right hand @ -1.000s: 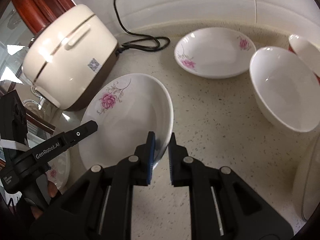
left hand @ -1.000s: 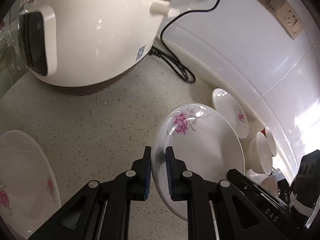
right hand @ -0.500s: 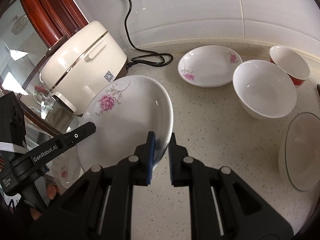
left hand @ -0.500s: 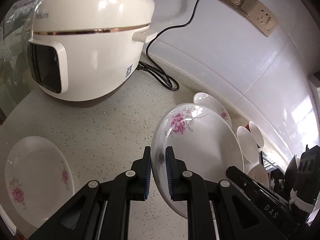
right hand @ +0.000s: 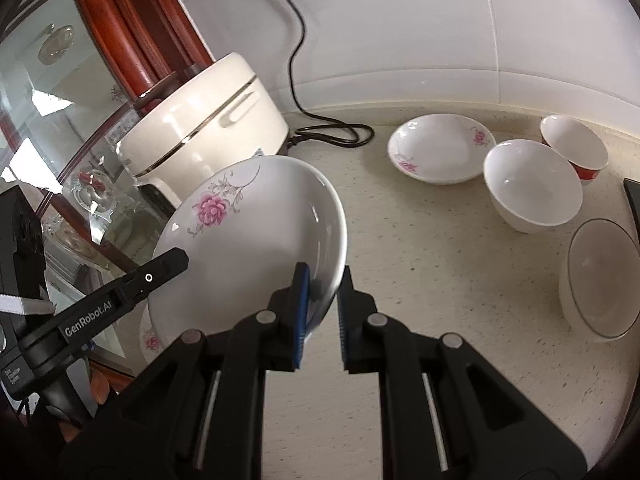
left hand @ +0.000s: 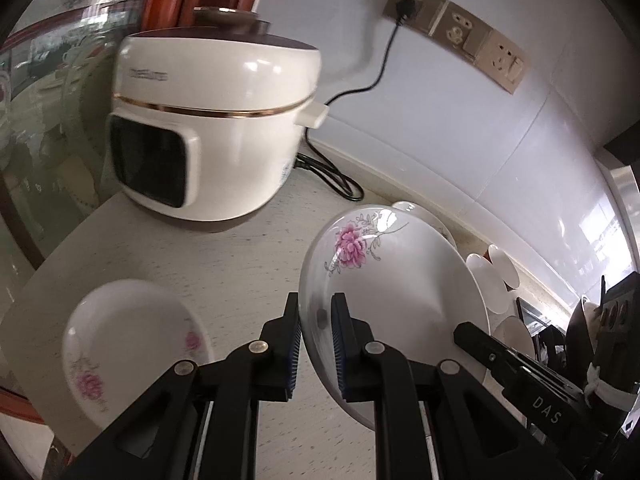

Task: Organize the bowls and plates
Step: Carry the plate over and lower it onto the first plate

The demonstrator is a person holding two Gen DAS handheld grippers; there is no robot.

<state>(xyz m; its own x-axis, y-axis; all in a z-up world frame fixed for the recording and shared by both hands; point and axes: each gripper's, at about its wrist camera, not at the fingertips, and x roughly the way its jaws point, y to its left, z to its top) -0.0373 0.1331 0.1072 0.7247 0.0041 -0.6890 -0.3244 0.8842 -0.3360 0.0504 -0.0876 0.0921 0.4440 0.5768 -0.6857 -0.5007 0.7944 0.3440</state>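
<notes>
- On the far left of the left wrist view, we are looking at a shallow white plate [left hand: 132, 344] with pink flowers, lying flat on the speckled stone counter [left hand: 240, 256] near its edge.
- Behind it we are seeing a glossy cream rice cooker [left hand: 208, 120], rounded and gold-banded, its black cord [left hand: 380, 68] running up to a wall socket.
- At centre, we are holding a large glazed plate [left hand: 392, 300] with a pink flower, lifted clear of the counter and tilted between both tools.
- The left gripper [left hand: 316, 336] is angling downward, its blue ribbed pads clamped tight on the plate's left rim.
- In the right wrist view, the right gripper [right hand: 322, 308] is likewise angling down, nearly closed and pinching the same plate's right rim.
- Further right on the counter we are counting one more flowered plate [right hand: 440, 148], one plain white bowl [right hand: 532, 184], one red-based bowl [right hand: 576, 148], and one thin-rimmed bowl [right hand: 600, 280] at the right edge.
- In all, we are counting three flowered plates and three bowls.
</notes>
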